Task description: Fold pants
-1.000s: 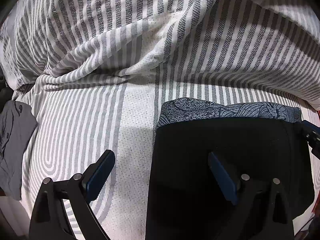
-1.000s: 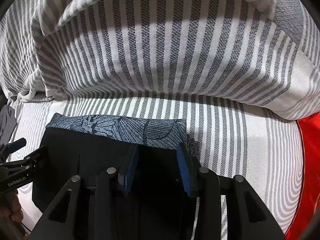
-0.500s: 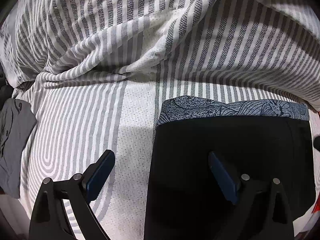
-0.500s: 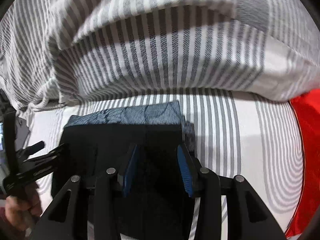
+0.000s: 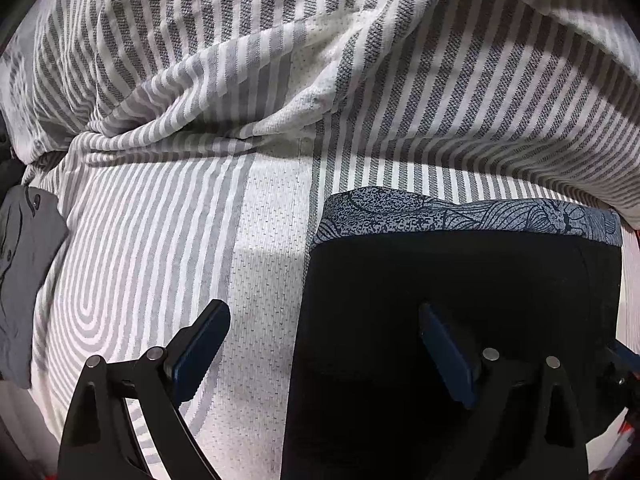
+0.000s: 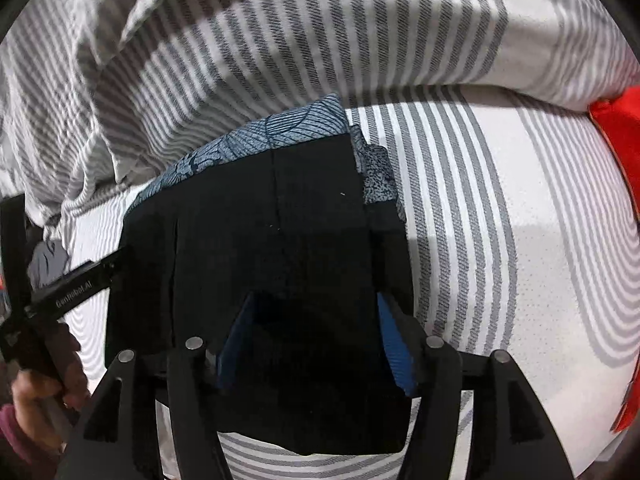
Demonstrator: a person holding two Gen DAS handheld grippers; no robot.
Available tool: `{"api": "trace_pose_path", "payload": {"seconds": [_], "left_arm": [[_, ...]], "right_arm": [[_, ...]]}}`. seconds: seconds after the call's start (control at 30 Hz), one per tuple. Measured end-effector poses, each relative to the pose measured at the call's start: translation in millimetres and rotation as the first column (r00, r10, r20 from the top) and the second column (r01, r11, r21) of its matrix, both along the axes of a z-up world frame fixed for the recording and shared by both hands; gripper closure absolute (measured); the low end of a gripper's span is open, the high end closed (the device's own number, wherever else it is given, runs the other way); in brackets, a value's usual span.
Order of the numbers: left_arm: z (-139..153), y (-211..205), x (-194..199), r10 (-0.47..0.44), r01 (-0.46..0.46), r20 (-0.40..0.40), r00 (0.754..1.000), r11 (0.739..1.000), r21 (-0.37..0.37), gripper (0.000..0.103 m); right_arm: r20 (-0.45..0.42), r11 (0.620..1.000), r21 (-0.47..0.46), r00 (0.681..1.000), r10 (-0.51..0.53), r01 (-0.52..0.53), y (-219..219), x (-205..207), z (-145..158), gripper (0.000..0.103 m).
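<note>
Opening just now, your right gripper [image 6: 316,340] is straddling the folded pants [image 6: 272,232] ungripped; your left gripper [image 5: 324,348] is gaping wide, empty; lifting carelessly risks snagging a layer.

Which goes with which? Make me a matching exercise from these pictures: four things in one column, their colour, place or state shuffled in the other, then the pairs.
Things
1. pants
2. grey garment
3. red cloth
4. left tongs

Descriptions
A. open, one finger over the pants, the other off to their left
B. far right edge of the right wrist view
C. black, folded, with a patterned band along the far edge
D. far left edge of the left wrist view

Pairs: 1-C, 2-D, 3-B, 4-A
</note>
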State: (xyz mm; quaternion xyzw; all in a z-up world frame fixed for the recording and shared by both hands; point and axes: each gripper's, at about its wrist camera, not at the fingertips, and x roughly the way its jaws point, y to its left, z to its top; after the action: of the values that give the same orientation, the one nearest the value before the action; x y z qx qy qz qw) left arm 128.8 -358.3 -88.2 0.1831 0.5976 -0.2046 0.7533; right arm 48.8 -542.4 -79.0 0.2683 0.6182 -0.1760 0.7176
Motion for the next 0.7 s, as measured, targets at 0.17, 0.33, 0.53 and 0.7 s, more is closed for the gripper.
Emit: {"api": "trace_pose_path", "payload": {"seconds": [0.17, 0.33, 0.53, 0.7], "left_arm": [[2.4, -0.6, -0.4, -0.015, 0.015, -0.001, 1.000, 1.000, 0.003, 0.008], [3.7, 7.5, 2.1, -0.014, 0.013, -0.051, 0.999, 0.999, -0.035, 0.008], [4.0, 7.2, -3.1, -0.043, 0.042, -0.054, 0.998, 0.999, -0.028, 0.008], [9.8, 3.3, -7.5, -0.064, 0.060, -0.067, 0.996, 0.997, -0.051, 0.008]], "right_arm": [[0.005, 1.000, 0.006, 1.000, 0.007, -0.007, 0.6, -0.1, -1.6, 0.038], [0.012, 1.000, 0.007, 1.000, 0.023, -0.023, 1.6, 2.5, -4.0, 0.037], [0.014, 1.000, 0.002, 1.000, 0.023, -0.023, 3.9, 0.1, -4.2, 0.036], [0.007, 1.000, 0.009, 1.000, 0.022, -0.022, 3.1, -0.2, -2.9, 0.036]]}}
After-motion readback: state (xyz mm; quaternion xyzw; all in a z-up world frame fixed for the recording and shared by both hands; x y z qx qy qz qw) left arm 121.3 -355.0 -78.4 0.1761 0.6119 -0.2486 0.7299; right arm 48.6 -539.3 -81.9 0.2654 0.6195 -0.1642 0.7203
